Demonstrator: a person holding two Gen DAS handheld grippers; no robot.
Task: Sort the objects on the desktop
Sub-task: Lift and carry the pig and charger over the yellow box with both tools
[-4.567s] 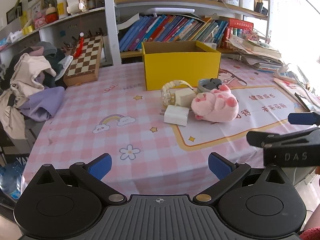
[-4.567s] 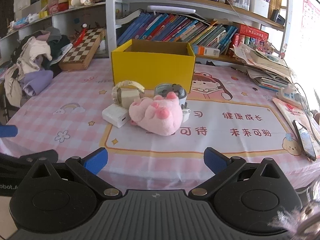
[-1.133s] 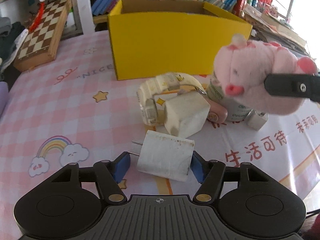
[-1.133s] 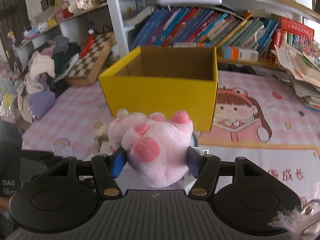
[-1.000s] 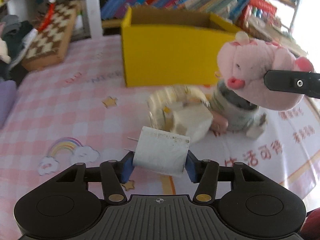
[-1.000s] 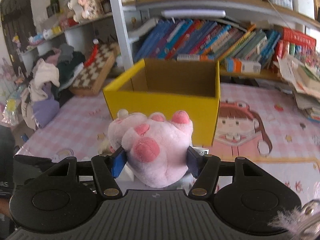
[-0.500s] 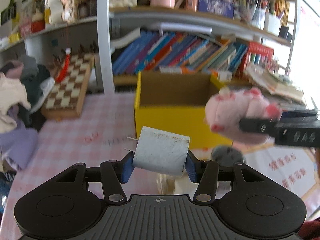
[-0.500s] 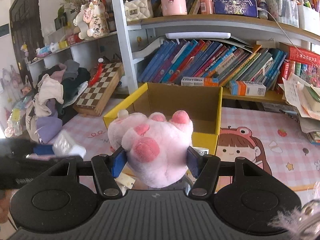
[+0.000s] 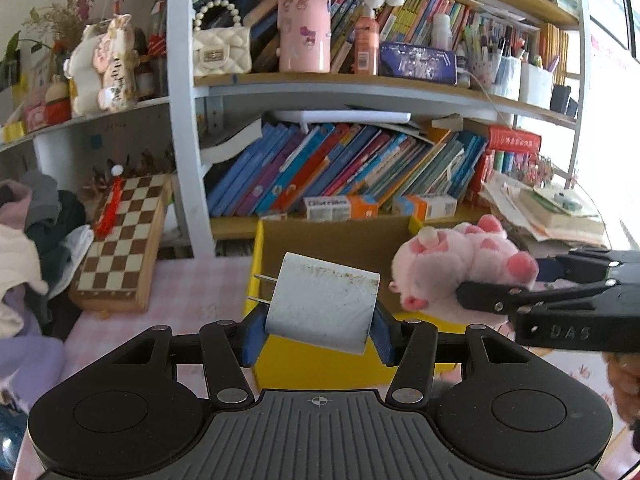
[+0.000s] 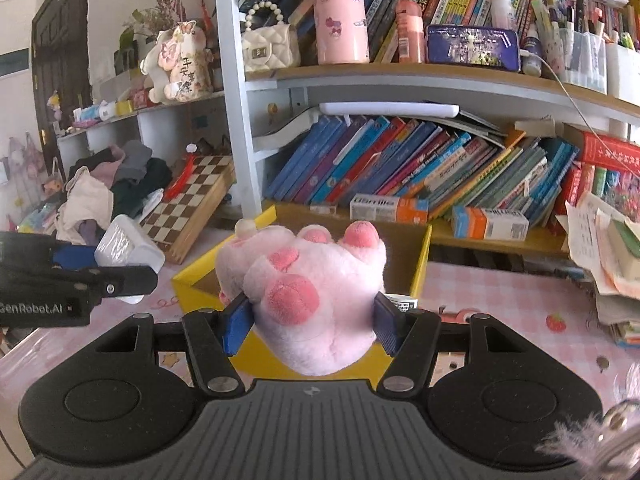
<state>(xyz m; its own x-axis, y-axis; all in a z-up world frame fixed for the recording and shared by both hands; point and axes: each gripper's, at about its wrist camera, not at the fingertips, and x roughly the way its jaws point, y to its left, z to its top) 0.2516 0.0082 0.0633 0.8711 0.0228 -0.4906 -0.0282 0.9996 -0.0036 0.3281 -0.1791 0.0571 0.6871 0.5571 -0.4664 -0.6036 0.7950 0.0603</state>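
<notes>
Squeezing a white plug block [image 9: 322, 307], the left gripper [image 9: 316, 330] has its jaws shut tight on it, just in front of the yellow box [image 9: 344, 364]. The right gripper [image 10: 312, 322] has its jaws closed on a pink plush toy [image 10: 312, 292], up over the box's open top. Behind the box stand leaning books [image 10: 400, 164] on a shelf

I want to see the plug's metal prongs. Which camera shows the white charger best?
The left wrist view: the white charger sits front and centre in the left gripper, prongs visible. The right wrist view shows only its corner at the edge, prongs hidden.
</notes>
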